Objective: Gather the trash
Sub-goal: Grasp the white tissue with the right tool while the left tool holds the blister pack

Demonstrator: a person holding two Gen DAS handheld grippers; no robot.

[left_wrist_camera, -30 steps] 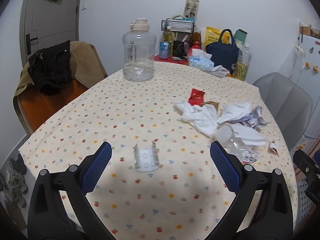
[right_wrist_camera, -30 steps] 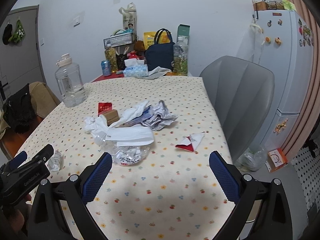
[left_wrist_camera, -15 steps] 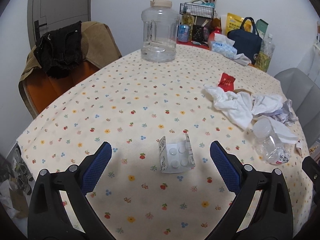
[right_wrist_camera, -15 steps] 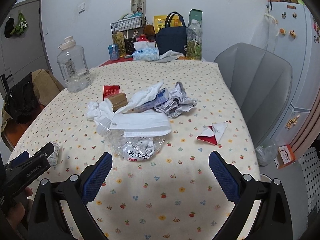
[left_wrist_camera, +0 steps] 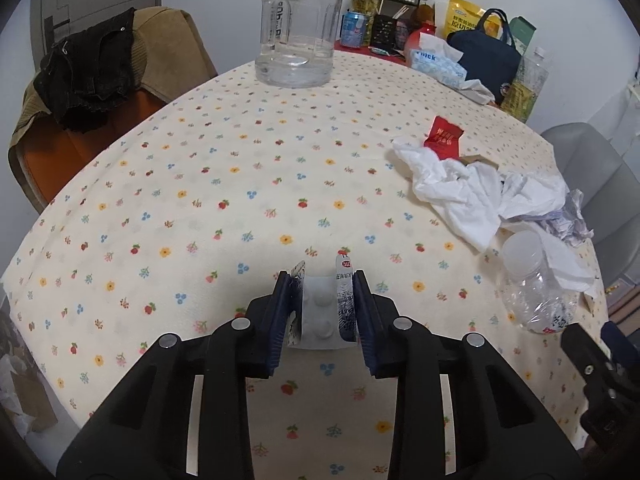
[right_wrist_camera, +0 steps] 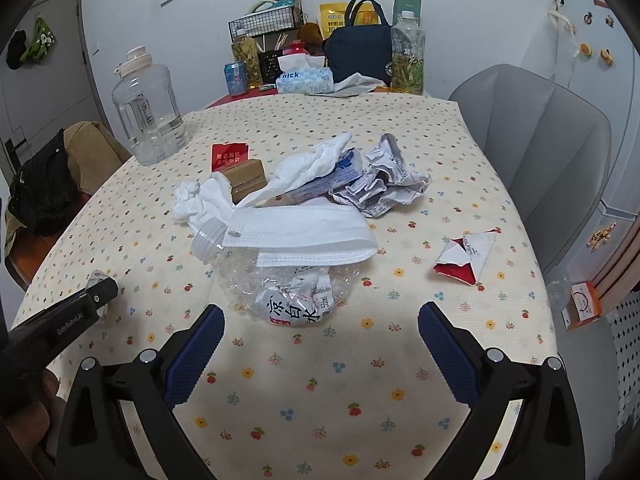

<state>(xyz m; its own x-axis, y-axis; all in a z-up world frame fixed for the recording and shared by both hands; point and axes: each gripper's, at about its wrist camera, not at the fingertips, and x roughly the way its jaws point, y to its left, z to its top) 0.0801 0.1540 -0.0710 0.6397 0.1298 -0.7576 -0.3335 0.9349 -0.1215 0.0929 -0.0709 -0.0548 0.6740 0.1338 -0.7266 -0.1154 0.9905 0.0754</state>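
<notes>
A bent silver blister pack (left_wrist_camera: 320, 320) lies on the flowered tablecloth (left_wrist_camera: 200, 200) between the blue pads of my left gripper (left_wrist_camera: 322, 276). Its jaws are closing, and the pads touch the pack's upturned sides. In the right wrist view, my right gripper (right_wrist_camera: 321, 310) is open just in front of a crushed clear bottle (right_wrist_camera: 288, 280). A white face mask (right_wrist_camera: 304, 228) lies over that bottle. Behind are white tissue (right_wrist_camera: 304, 160), crumpled printed paper (right_wrist_camera: 384, 188), a small brown box (right_wrist_camera: 246, 174) and a red packet (right_wrist_camera: 229, 156). A torn red-and-white wrapper (right_wrist_camera: 464, 256) lies to the right.
A big clear water jug (left_wrist_camera: 298, 28) stands at the far left of the table. A tissue box (right_wrist_camera: 304, 80), a navy bag (right_wrist_camera: 356, 52) and bottles crowd the far end. A chair draped with clothes (left_wrist_camera: 92, 64) is on the left and a grey chair (right_wrist_camera: 536, 140) on the right.
My left gripper moved forward and down over the blister pack and its jaws closed from wide open onto it. My right gripper came closer to the crushed bottle and stayed open.
</notes>
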